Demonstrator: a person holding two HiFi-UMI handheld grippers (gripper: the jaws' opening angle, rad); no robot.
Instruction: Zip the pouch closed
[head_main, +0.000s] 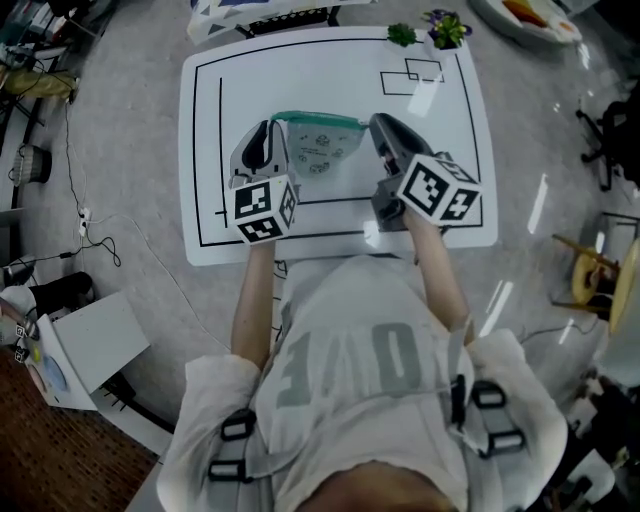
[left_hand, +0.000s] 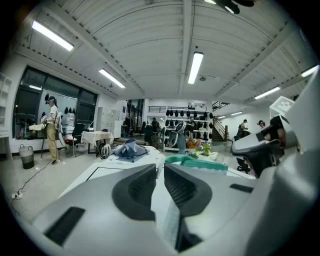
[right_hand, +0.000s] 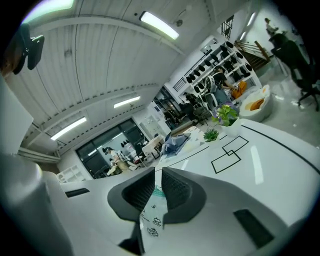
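1. Tools are set one at each end of the pouch (head_main: 322, 150). The left tool (left_hand: 160, 169) is closed to a thin slit, and a strip of clear film is seen pinched low between its jaws. The right tool (right_hand: 158, 174) is equally narrow, and the printed clear wall of the pouch is clamped between its jaws.
2. The pouch is stretched between the two tools over the middle of the bench (head_main: 205, 150), well clear of the near edge. Its teal zip strip (head_main: 318, 120) is turned toward the far edge. Whether its bottom rests on the bench cannot be told.
3. The step in hand is judged to be the set-up hold, in which the pouch is gripped and pulled taut so that the zip lies straight. No zip slider can be made out in any view, so how much of the zip is already shut cannot be told.
4. For the next move, one end should be kept firmly clamped as an anchor. The other tool would need to be released, re-set on the slider, and drawn along the teal strip toward the anchored end.
5. Tension should be kept even, since slack film could be bunched up ahead of the slider.
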